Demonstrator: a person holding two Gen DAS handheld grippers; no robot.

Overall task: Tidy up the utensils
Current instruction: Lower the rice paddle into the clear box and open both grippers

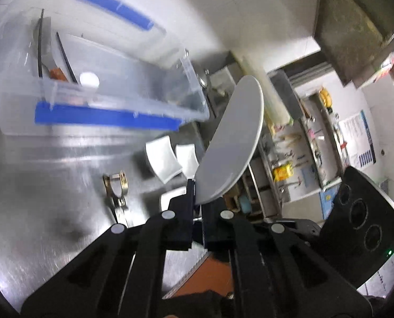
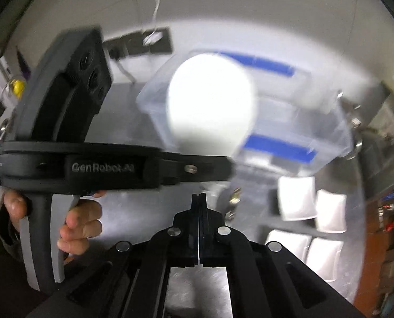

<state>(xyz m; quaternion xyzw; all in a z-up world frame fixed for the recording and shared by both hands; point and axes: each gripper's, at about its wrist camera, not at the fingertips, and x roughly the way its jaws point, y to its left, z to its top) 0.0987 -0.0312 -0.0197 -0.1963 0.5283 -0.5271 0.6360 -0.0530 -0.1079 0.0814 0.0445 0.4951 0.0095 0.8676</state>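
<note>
- Left gripper has its jaws pinching the near rim of a round white plate, and the plate is lifted clear of the steel counter, tilted up on edge.
- In the right wrist view the same plate shows as a bright white blur at the end of the left gripper, held in front of the clear plastic bin.
- A bare hand wraps the left gripper's handle at the left of that view, fingers curled round the grip.
- Right gripper hangs low over the counter, jaws pressed together with nothing between them.
- The clear bin with blue handle strips sits on the far left of the counter in the left wrist view; dark chopsticks lean inside it at its left end, with a small white round piece beside them. Other contents are too blurred to name.
- Small square white dishes lie on the counter just right of the bin's near corner, two side by side.
- From the right wrist, four such square dishes sit in a loose cluster on the right, nearer than the bin.
- A metal tool with brass-coloured rings rests on the counter left of the left gripper.
</note>
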